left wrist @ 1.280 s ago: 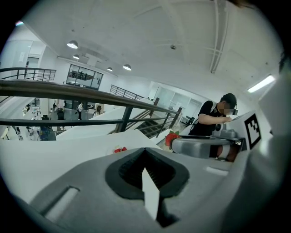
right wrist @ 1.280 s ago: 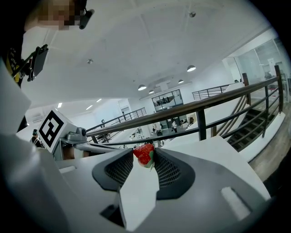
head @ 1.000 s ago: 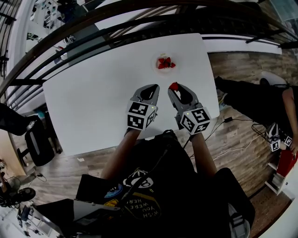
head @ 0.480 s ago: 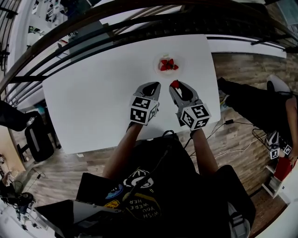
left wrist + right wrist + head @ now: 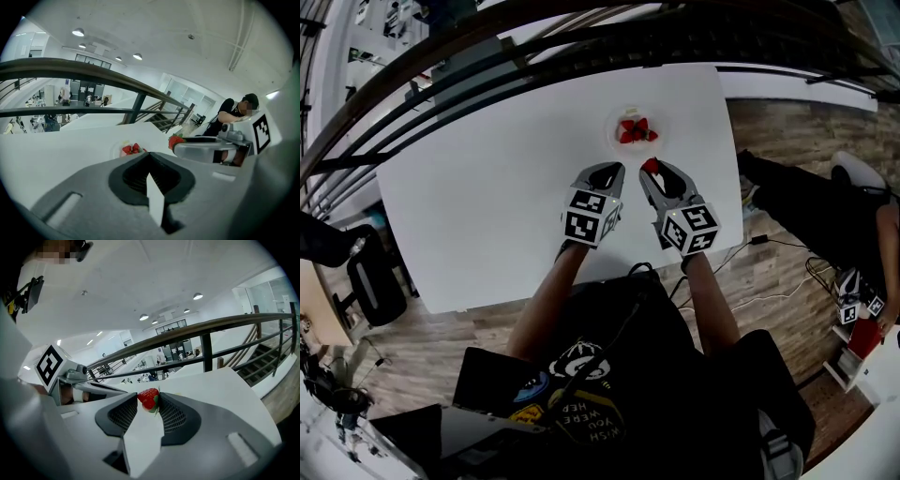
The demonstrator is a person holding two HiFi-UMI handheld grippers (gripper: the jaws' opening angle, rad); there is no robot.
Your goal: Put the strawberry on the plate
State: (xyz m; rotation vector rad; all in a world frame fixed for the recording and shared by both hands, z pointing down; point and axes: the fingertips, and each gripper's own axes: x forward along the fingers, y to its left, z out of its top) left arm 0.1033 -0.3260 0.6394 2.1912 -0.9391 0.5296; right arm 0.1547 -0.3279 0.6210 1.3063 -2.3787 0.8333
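A small white plate [image 5: 619,141] at the far middle of the white table [image 5: 487,187] holds a few red strawberries [image 5: 635,129]. My right gripper [image 5: 651,171] hovers just short of the plate, shut on another strawberry [image 5: 649,166]. In the right gripper view that strawberry [image 5: 148,398] sits pinched between the two dark pads at their tips. My left gripper [image 5: 615,169] floats beside it on the left, its jaws meeting with nothing in them. The left gripper view shows the plate's strawberries [image 5: 131,149] ahead and the held strawberry [image 5: 176,140] to the right.
A dark railing [image 5: 534,47] runs past the table's far edge. The table's right edge [image 5: 733,169] lies close to my right gripper, with wood floor, cables and a person [image 5: 825,202] beyond it. An office chair [image 5: 375,286] stands at the left.
Both grippers have edged a little farther toward the plate, the right one still carrying the strawberry. The head view has shifted slightly.
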